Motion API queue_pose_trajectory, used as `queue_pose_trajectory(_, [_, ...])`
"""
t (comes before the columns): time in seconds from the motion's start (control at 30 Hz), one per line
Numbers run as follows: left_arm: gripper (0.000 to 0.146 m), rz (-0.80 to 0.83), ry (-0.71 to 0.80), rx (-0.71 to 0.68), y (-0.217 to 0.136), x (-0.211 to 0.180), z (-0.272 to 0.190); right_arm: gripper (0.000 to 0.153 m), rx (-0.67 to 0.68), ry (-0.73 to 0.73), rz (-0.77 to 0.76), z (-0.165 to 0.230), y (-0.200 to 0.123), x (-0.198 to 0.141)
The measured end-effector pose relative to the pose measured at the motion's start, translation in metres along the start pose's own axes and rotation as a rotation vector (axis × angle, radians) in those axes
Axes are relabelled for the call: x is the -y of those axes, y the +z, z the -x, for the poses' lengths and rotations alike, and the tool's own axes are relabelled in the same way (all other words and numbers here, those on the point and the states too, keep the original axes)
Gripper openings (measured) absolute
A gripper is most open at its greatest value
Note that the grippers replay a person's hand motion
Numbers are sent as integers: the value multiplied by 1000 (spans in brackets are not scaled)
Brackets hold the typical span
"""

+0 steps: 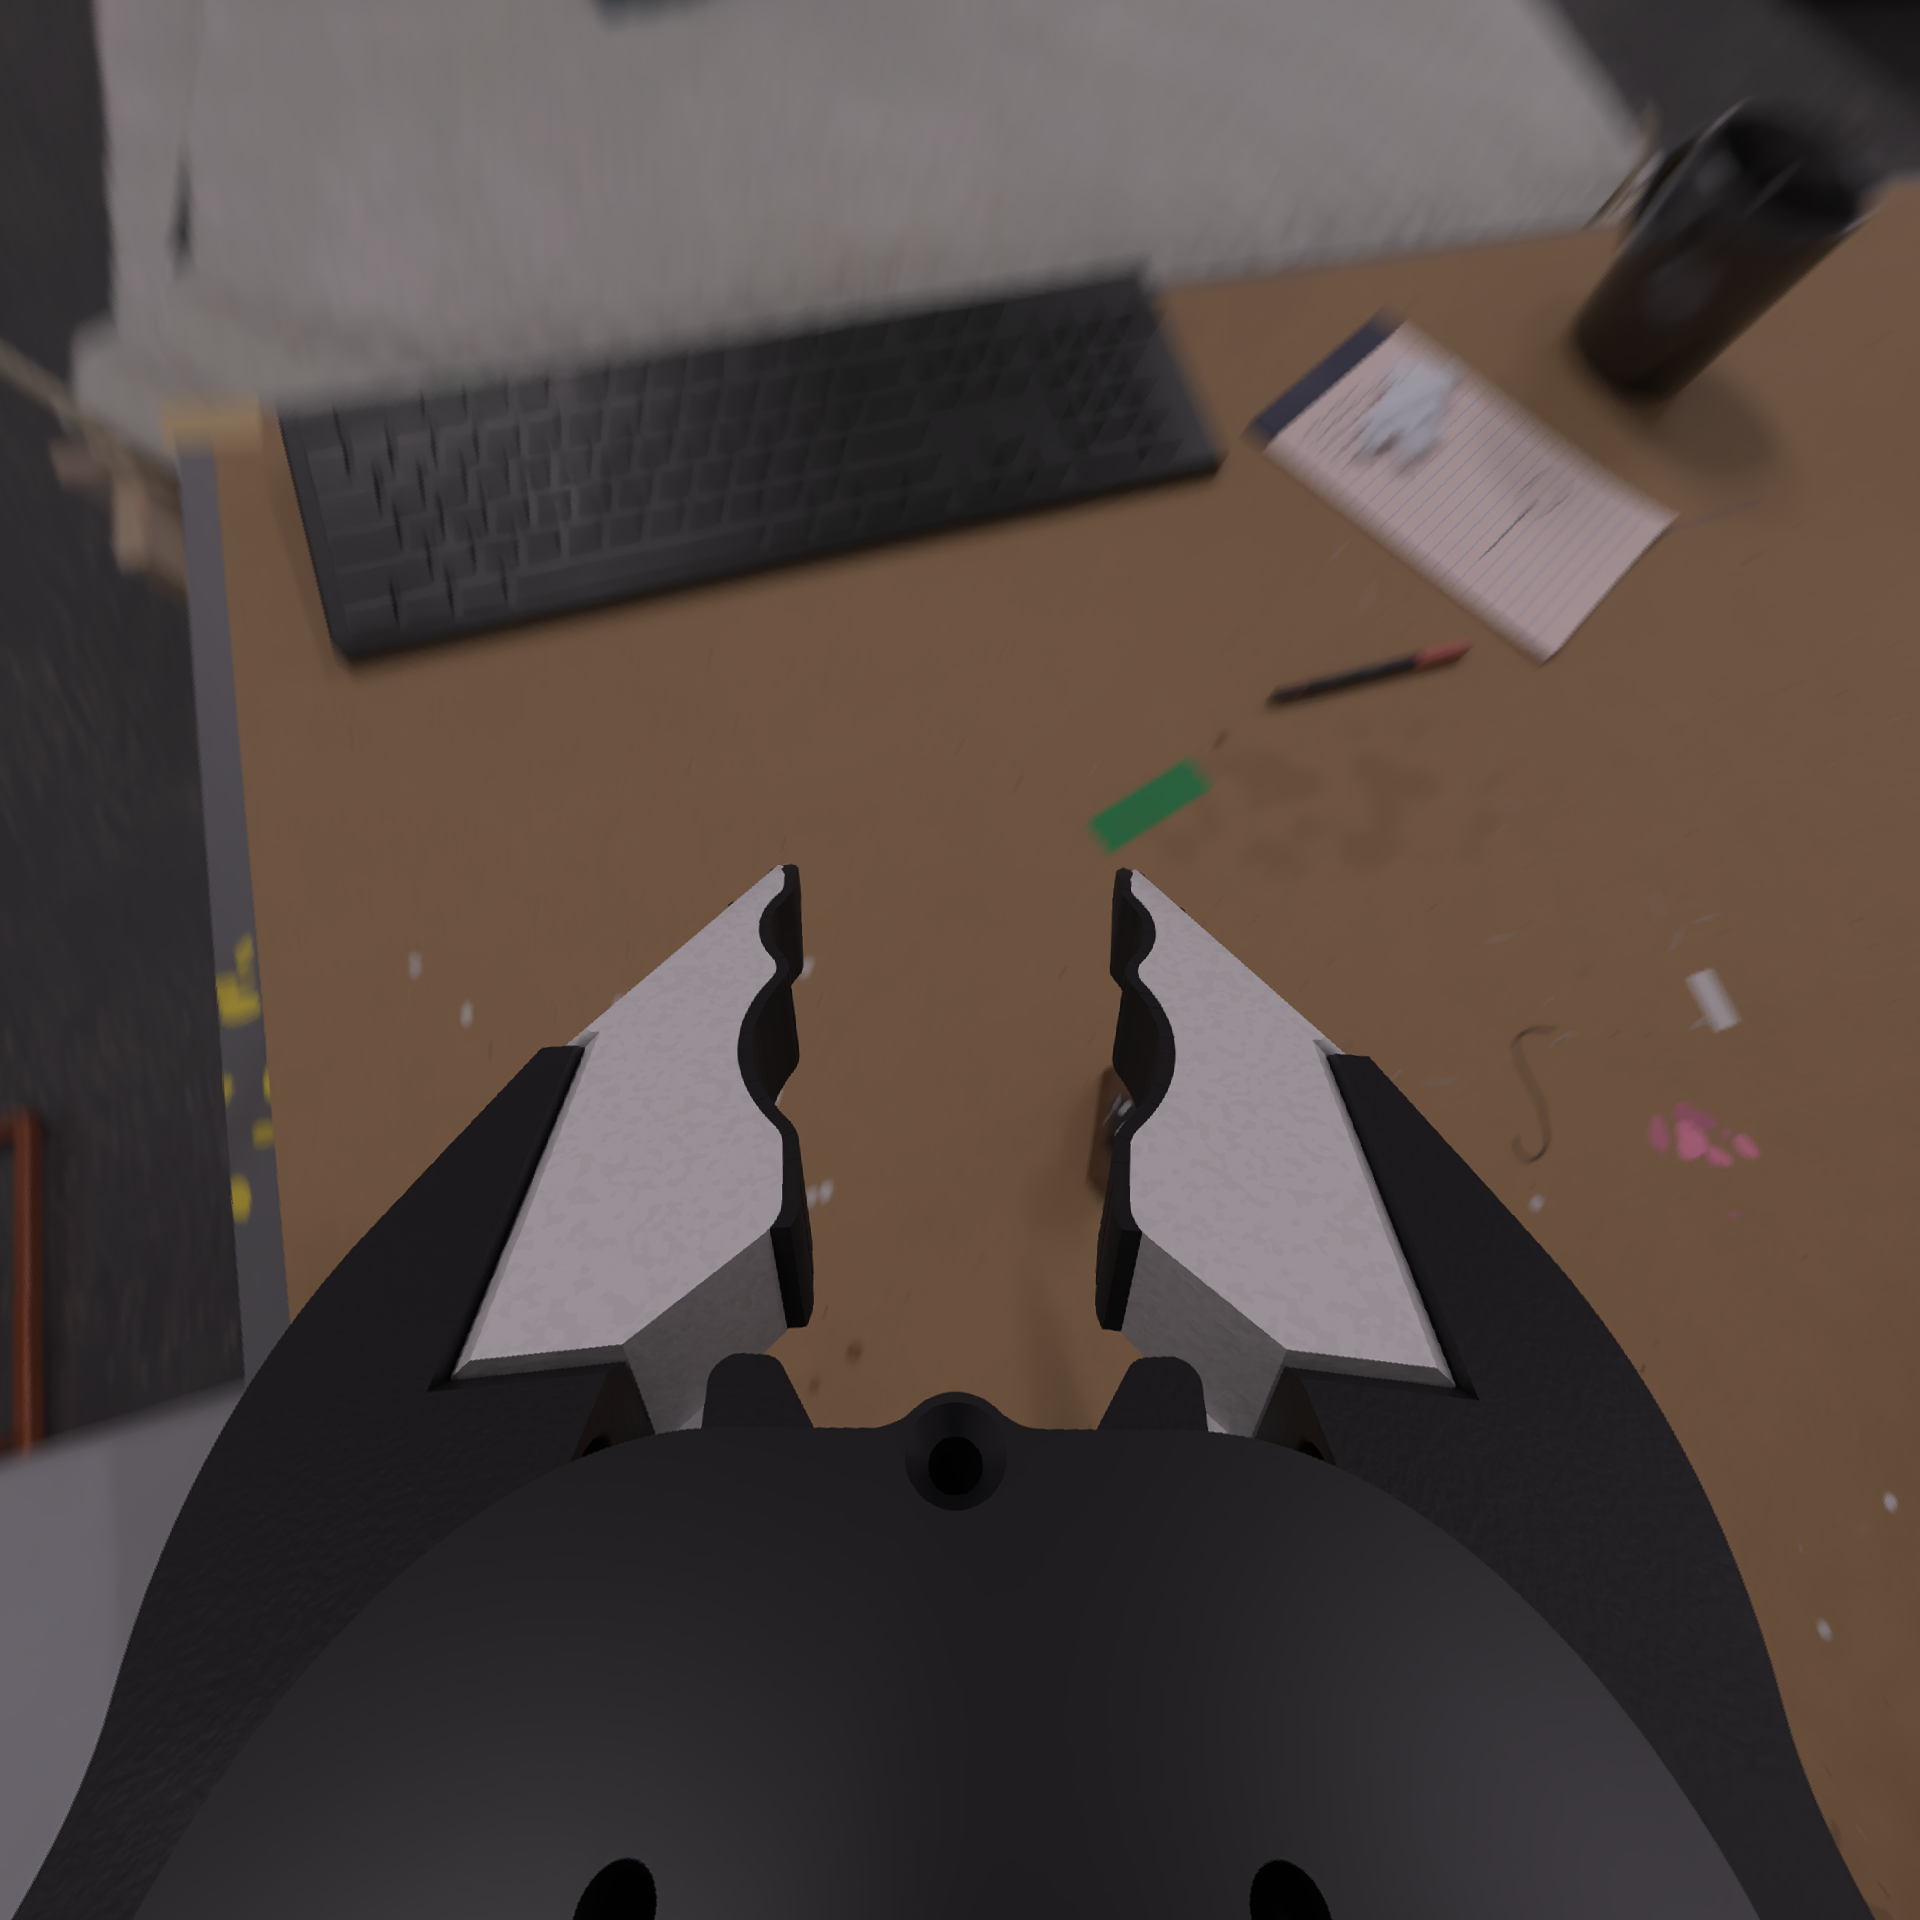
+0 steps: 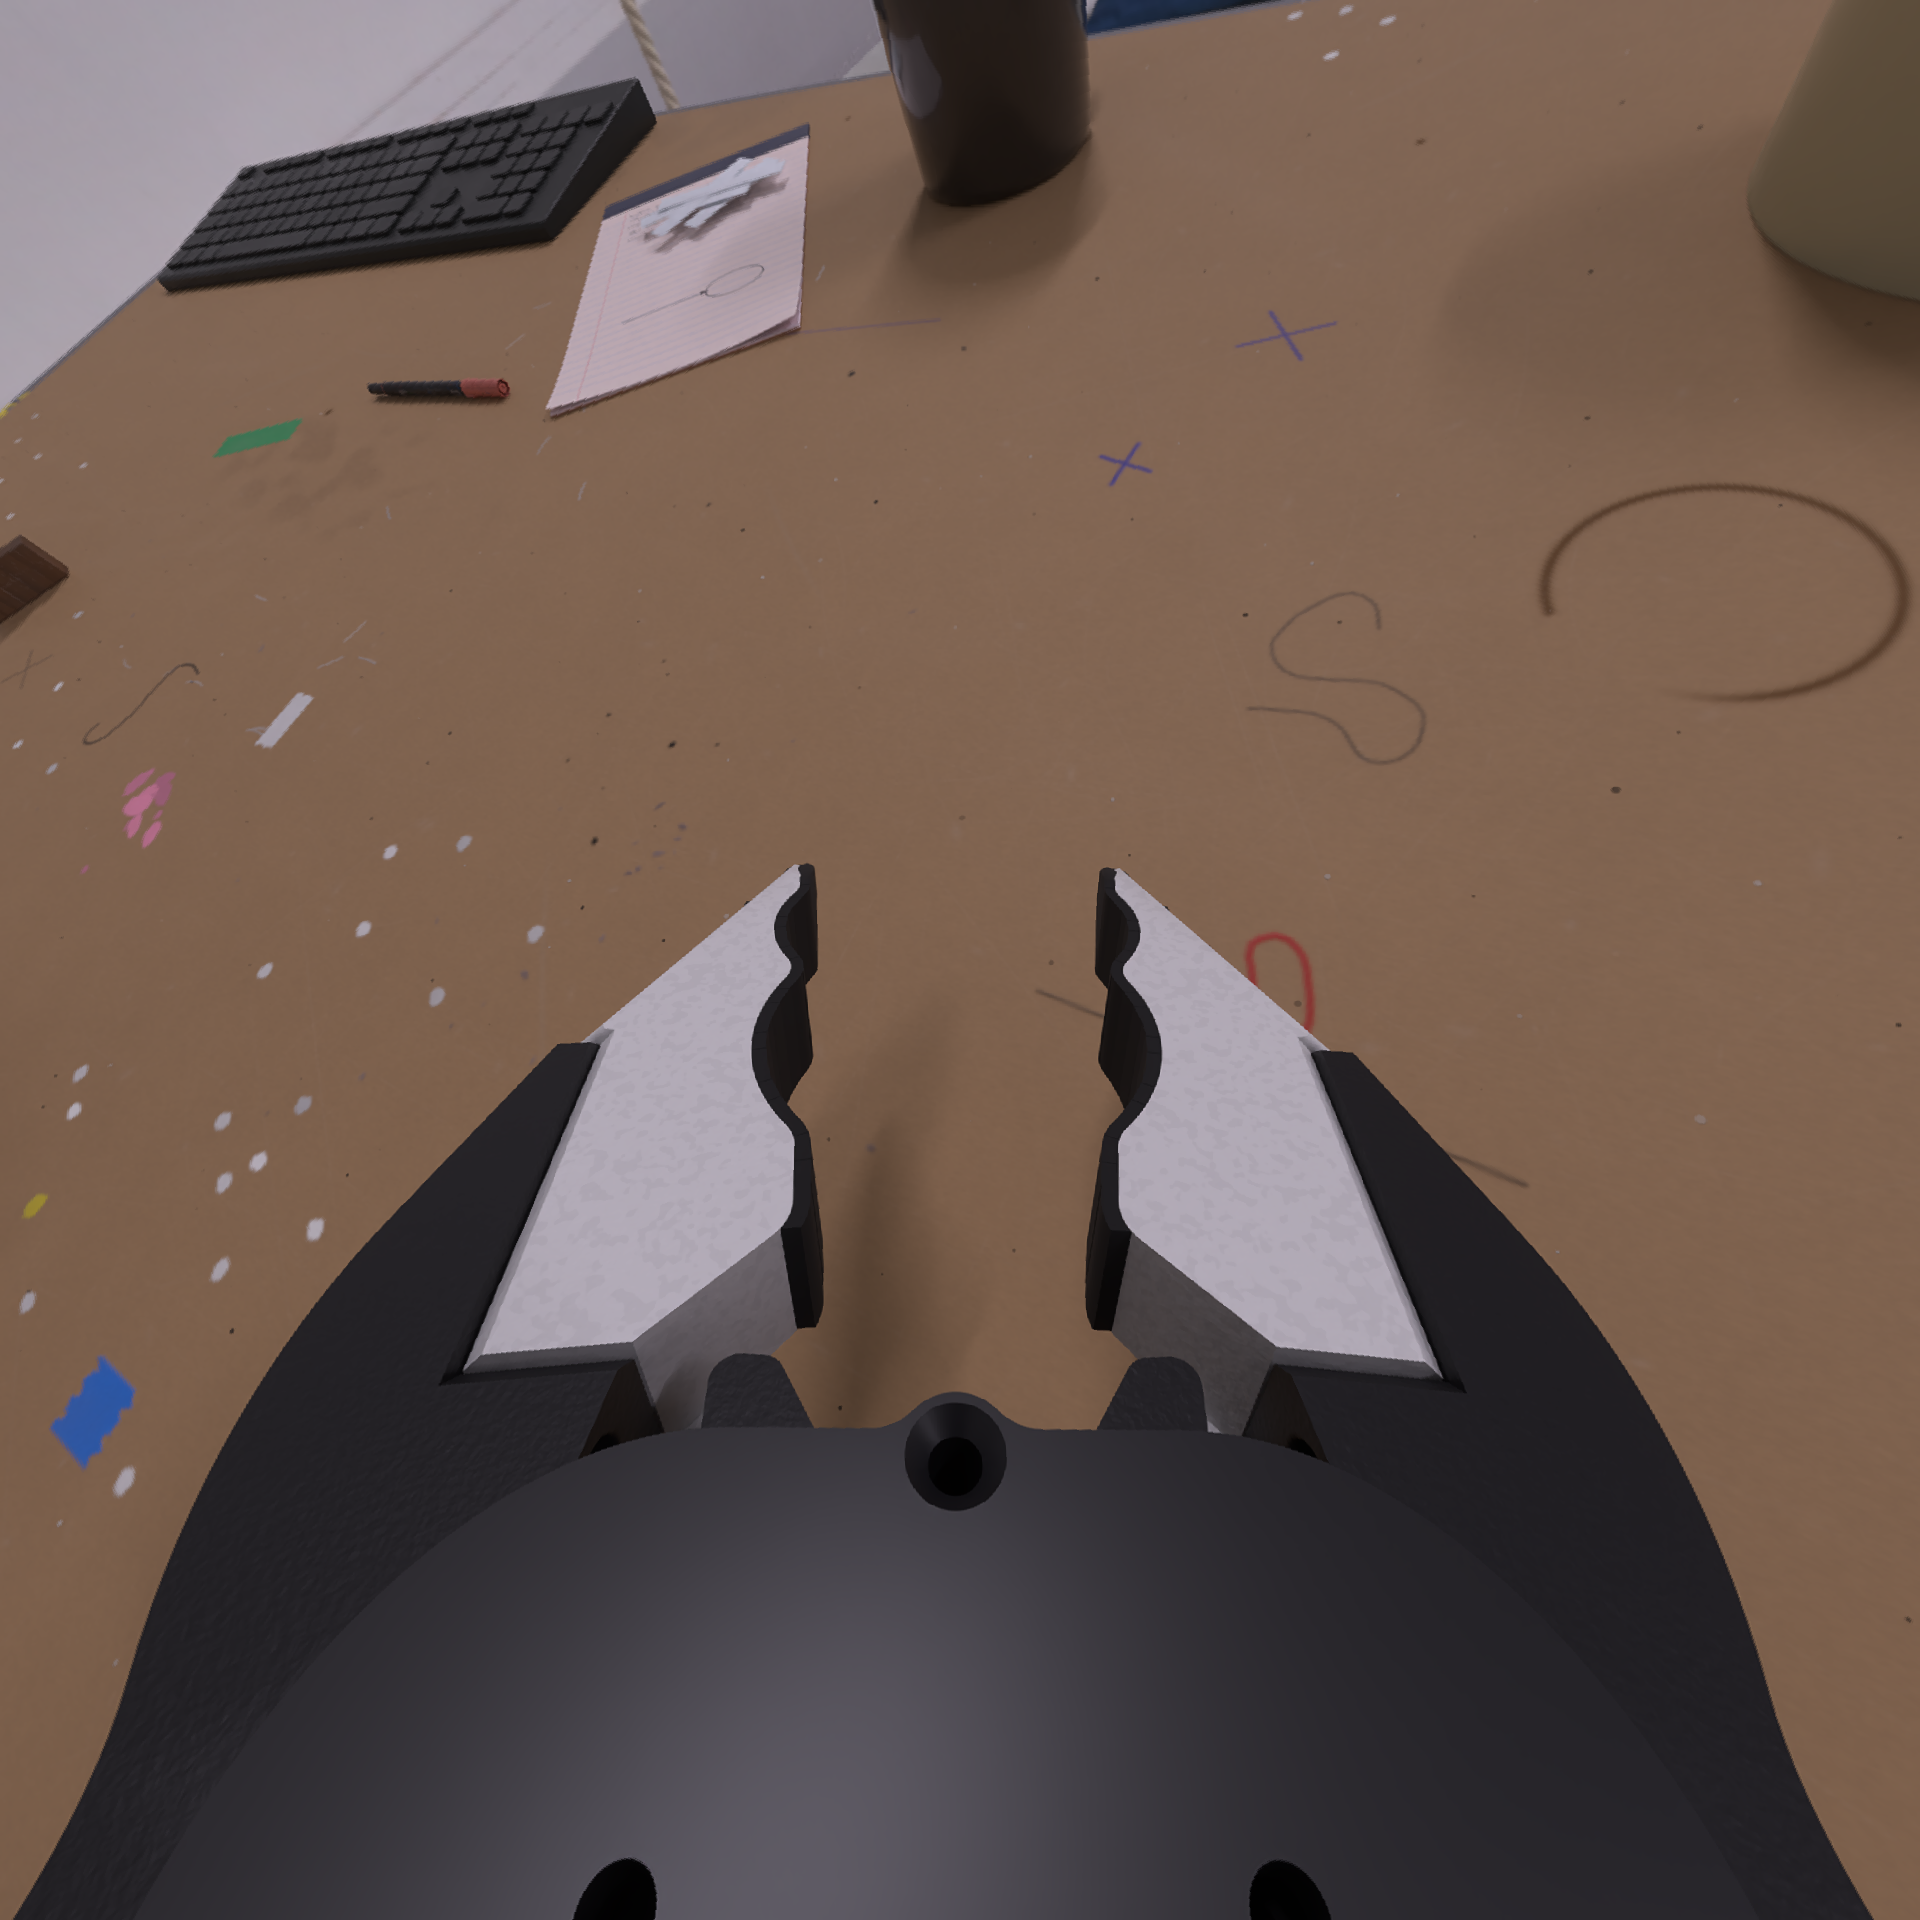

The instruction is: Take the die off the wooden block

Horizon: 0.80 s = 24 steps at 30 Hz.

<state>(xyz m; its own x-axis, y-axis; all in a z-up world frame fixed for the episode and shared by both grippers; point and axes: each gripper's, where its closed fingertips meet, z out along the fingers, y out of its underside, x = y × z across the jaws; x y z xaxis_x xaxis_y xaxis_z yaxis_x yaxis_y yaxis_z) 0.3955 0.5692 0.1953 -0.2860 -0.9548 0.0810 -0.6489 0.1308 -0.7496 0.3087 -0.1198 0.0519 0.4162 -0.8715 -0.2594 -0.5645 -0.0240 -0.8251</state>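
My left gripper [image 1: 956,883] is open and empty above the brown table [image 1: 935,727]. A small brown wooden block [image 1: 1101,1143] lies on the table and is mostly hidden behind my right finger [image 1: 1226,1122]. A small dark thing with white specks [image 1: 1122,1112] sits on the block; it may be the die, but little of it shows. My right gripper [image 2: 956,883] is open and empty over bare table. In the right wrist view the wooden block [image 2: 26,577] lies at the far left edge, and no die shows there.
A black keyboard [image 1: 727,457] [image 2: 416,187], a lined notepad [image 1: 1465,488] [image 2: 696,281], a dark cup [image 1: 1704,260] [image 2: 987,94] and a black pen with a red cap [image 1: 1371,673] [image 2: 436,389] lie at the far side. A beige object [image 2: 1849,145] stands far right.
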Motion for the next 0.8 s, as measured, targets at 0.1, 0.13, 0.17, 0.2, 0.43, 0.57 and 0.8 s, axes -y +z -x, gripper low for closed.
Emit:
queue_pose_trajectory(0.1, [63, -222, 124, -40, -29, 46, -51, 54, 3, -4, -12, 2, -2, 2])
queue_pose_trajectory(0.13, [65, -293, 174, -59, -38, 59, -73, 54, 5, -4, -13, 2, -2, 3])
queue_pose_trajectory(0.17, [67, -353, 220, -80, -45, 69, -96, 54, 6, -4, -14, 2, -2, 3])
queue_pose_trajectory(0.2, [69, -401, 259, -109, -50, 77, -120, 54, 6, -4, -13, 2, -3, 3])
queue_pose_trajectory(0.43, [76, -488, 464, -391, -41, 67, -293, 54, -2, -5, -12, 0, -3, 2])
queue_pose_trajectory(0.57, [79, -540, 515, -518, -23, 41, -370, 54, 0, -3, -24, -1, -6, 4])
queue_pose_trajectory(0.8, [81, -459, 454, -719, 30, -35, -449, 54, 17, -11, -34, 3, -9, 6])
